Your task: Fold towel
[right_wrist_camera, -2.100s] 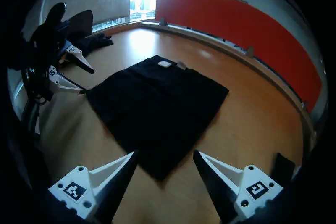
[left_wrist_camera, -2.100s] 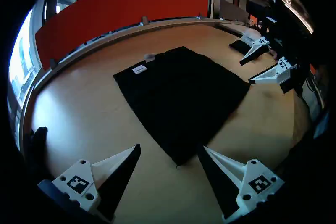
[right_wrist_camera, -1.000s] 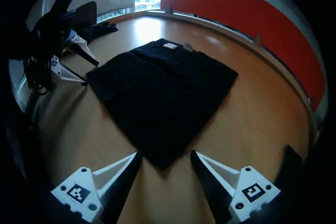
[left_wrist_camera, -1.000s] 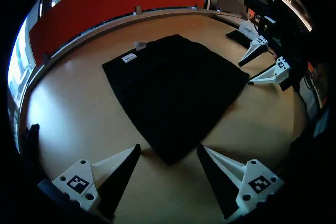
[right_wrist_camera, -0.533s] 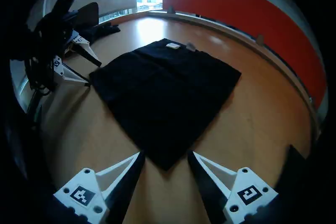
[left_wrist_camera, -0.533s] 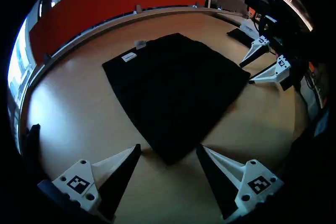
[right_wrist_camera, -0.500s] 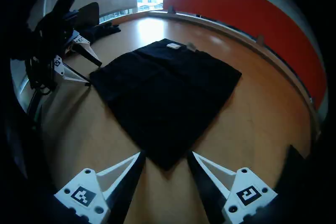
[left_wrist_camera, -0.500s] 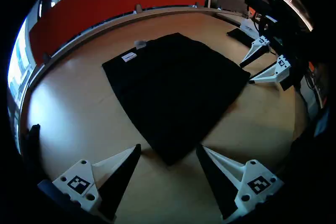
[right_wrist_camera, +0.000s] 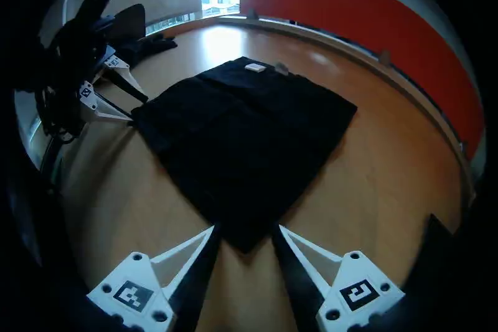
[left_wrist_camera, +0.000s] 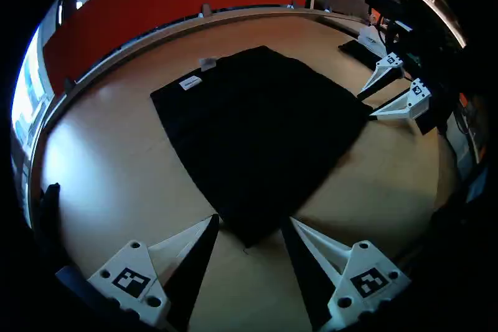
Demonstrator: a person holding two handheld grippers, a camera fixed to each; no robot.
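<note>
A black towel (left_wrist_camera: 261,126) lies flat on the wooden table (left_wrist_camera: 112,164), with a white tag (left_wrist_camera: 190,82) near its far corner. In the left gripper view, my left gripper (left_wrist_camera: 249,223) is open, and the towel's near corner lies between its fingertips. Farther off to the right, the right gripper (left_wrist_camera: 367,106) is at another corner. In the right gripper view, the same towel (right_wrist_camera: 249,139) spreads ahead. My right gripper (right_wrist_camera: 246,229) is open and straddles its nearest corner. The left gripper (right_wrist_camera: 138,109), held by a dark-sleeved hand, is at the towel's left corner.
A red partition (left_wrist_camera: 174,2) runs along the table's far edge. A dark object (left_wrist_camera: 358,52) lies at the back right, and a small pale item (left_wrist_camera: 206,63) lies beside the tag. Dark cloth (right_wrist_camera: 149,45) sits near the window. A black block (right_wrist_camera: 436,238) is at the right edge.
Both grippers have moved forward and down onto their towel corners. The gap between each pair of fingers has narrowed. The towel has not moved.
</note>
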